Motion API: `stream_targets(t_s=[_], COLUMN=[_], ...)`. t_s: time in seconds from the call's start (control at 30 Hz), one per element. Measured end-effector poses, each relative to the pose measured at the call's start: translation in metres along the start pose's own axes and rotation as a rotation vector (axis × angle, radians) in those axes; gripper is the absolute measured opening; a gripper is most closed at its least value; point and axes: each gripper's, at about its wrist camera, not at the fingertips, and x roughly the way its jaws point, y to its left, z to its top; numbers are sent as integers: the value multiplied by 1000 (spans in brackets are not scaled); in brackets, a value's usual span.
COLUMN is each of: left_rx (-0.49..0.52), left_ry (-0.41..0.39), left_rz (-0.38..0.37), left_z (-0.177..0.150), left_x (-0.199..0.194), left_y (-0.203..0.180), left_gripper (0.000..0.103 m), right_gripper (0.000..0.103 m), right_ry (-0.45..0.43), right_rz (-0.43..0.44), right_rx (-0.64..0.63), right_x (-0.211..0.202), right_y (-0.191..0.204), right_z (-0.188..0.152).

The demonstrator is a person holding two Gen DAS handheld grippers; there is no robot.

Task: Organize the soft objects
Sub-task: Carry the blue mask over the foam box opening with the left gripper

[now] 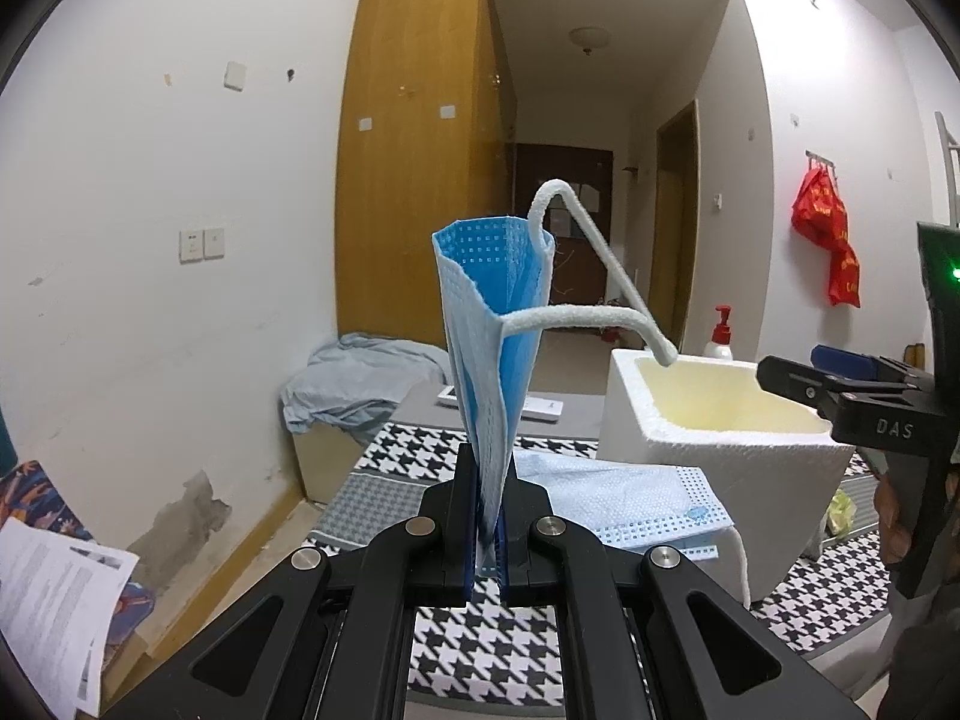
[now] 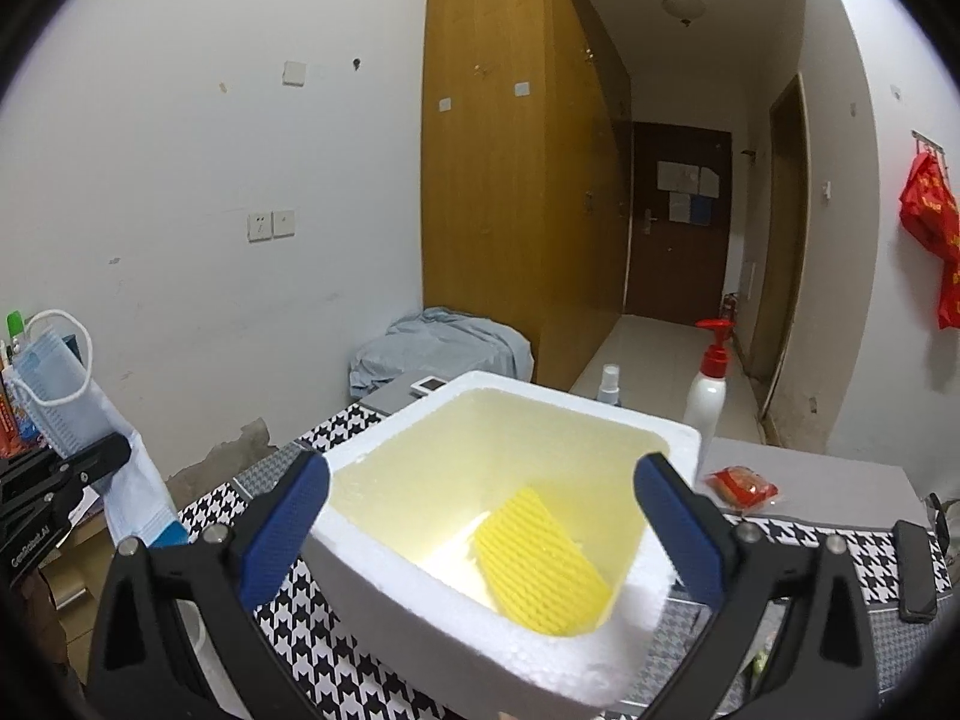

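My left gripper [image 1: 491,531] is shut on a folded blue face mask [image 1: 492,330], which stands upright with its white ear loop [image 1: 606,276] curling toward the white foam box [image 1: 708,450]. The same mask [image 2: 51,384] shows at the far left of the right wrist view. My right gripper [image 2: 480,516] hangs wide open over the foam box [image 2: 456,636], one blue pad on each side of its mouth, nothing between them. A yellow ribbed sponge [image 2: 540,570] lies tilted inside the box. Another blue mask [image 1: 630,498] lies flat on the table beside the box.
The houndstooth tablecloth [image 1: 420,450] covers the table. Behind the box stand a white pump bottle with a red top [image 2: 711,384] and a small spray bottle [image 2: 609,384]. A red packet [image 2: 741,486] and a dark phone [image 2: 915,570] lie to the right. A grey cloth [image 1: 360,384] is heaped by the wardrobe.
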Motion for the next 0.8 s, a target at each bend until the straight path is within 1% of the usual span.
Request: stream_targets(t_s=[0.17,0.3,0.37,0.43,0.53,0.63,0.73,0.8], left_rx=[7,24,36,39,50,58,47,51], left_ry=[-14,-20,-26,-22,-15,-15,5,7], left_rz=[-31,-64,-80,-102,-131,-162,-199,-207], left_z=[10,17,21,24,27,31,34,36], left_x=[5,10,12,16,20,24,32,36], left_y=[-6,-16,-22,-28,-36,-43,-48,-53], left_gripper=[5,5,5,5,5,5,5,5], right_gripper=[103,103,103,103,103,103,103,103], right_ry=[-2,-1,-6,-18,-27,-32,-34,-34], right_rz=[-29,-50,-54,-58,-100,-115,-132,-147], right_rx=[16,13,33,50,43,50,73,83], right_x=[-8,-15,-21,-26,-34,-42,-50,-56], right_y=[-8,-12,-16,-21,-25,-31,-38,-43], right_z=[-3,-5,-7,-7,-9,-12,-16,-20])
